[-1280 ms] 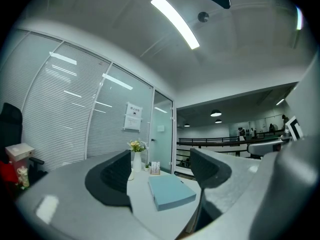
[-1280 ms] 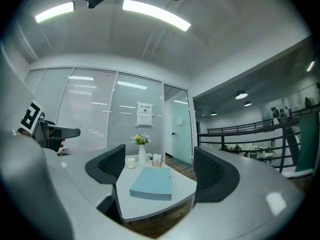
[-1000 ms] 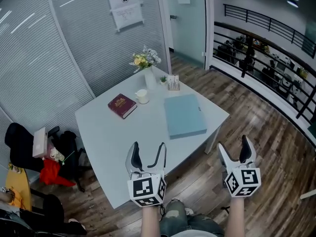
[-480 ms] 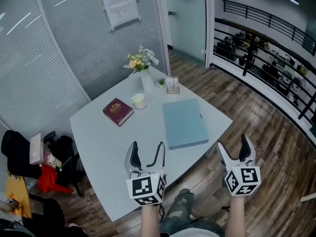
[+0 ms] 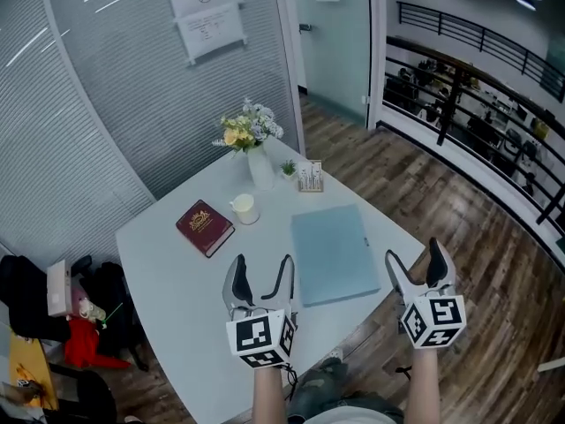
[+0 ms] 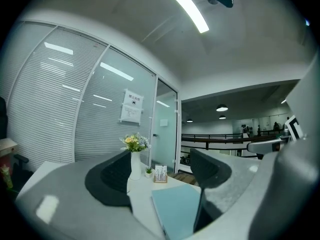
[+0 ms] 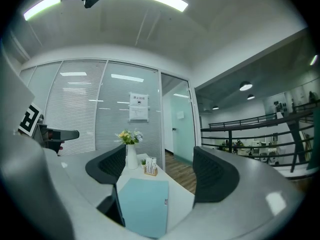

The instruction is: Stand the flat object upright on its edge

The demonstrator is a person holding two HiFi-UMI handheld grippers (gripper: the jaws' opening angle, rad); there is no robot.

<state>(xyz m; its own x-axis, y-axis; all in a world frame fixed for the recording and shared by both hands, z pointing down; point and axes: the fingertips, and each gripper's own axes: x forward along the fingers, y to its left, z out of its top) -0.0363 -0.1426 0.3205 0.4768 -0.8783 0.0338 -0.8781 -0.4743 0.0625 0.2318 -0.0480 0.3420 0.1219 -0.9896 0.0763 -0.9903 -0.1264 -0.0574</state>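
blue folder [image 5: 334, 254] flat on table [image 5: 172, 272]; l gripper [image 5: 263, 265], r gripper [image 5: 413, 256] fingers [image 5: 237, 283] apart, empty.

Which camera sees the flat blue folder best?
The head view: the blue folder shows from above, lying flat. The right gripper view sees it at a low slant; the left gripper view, only part beside its jaw.

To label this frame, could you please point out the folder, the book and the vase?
folder [image 5: 334, 254]: head view, middle of its blue cover.
book [image 5: 205, 228]: head view, middle of its red cover.
vase [image 5: 261, 172]: head view, middle of its white body.
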